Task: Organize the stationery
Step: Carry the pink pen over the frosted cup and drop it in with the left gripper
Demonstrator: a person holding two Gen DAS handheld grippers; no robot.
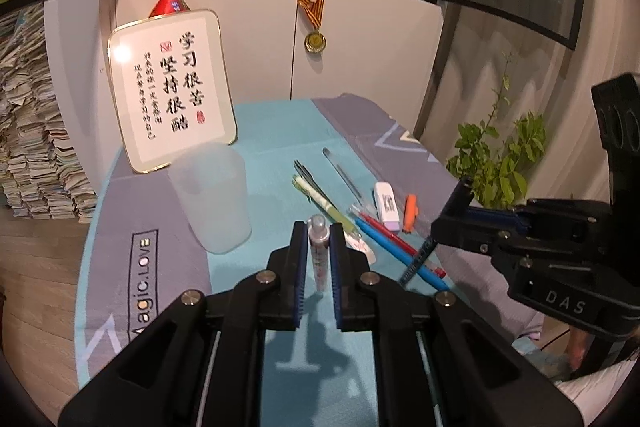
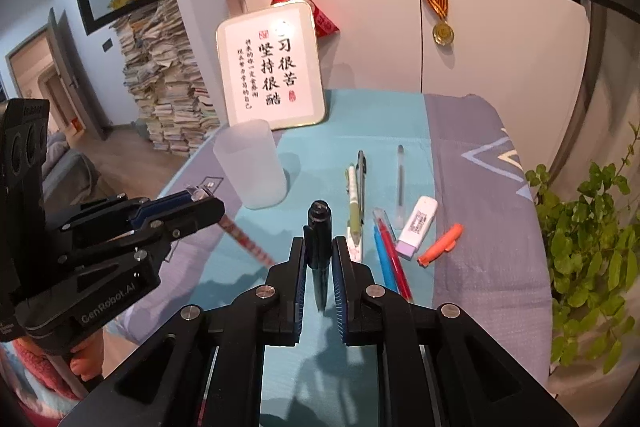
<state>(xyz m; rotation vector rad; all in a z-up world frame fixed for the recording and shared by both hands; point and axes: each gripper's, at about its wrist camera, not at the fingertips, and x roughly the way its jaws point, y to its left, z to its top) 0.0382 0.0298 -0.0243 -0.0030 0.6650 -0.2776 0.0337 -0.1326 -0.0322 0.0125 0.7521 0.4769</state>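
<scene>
While both grippers hang above the table, each is clamped on a pen. Furthest left on the teal and grey tablecloth [image 2: 472,131] stands a frosted plastic cup [image 2: 252,167], upright, with a framed calligraphy sign [image 2: 272,67] leaning just behind it. Next comes the left gripper [image 1: 319,239], its jaws nearly closed on a patterned pink-and-white pen [image 1: 319,255] that stands upright between the blue pads, clear of the cloth. From the right wrist view that same pen slants down out of the left gripper's tips. To its right the right gripper [image 2: 319,251] is pinched just as tight on a dark capped pen [image 2: 319,227], also upright and lifted.

Beyond and to the right lie the remaining pieces, loosely side by side on the cloth: a green-and-white pen [image 2: 353,203] touching a black pen [image 2: 362,171], then a blue pen [image 2: 384,259] and a red pen [image 2: 394,255] lying together, a clear pen [image 2: 400,179], a white-and-lilac correction tape [image 2: 416,227], and an orange highlighter [image 2: 440,245] at the far right. A leafy plant [image 2: 592,247] stands off the table's right edge.
</scene>
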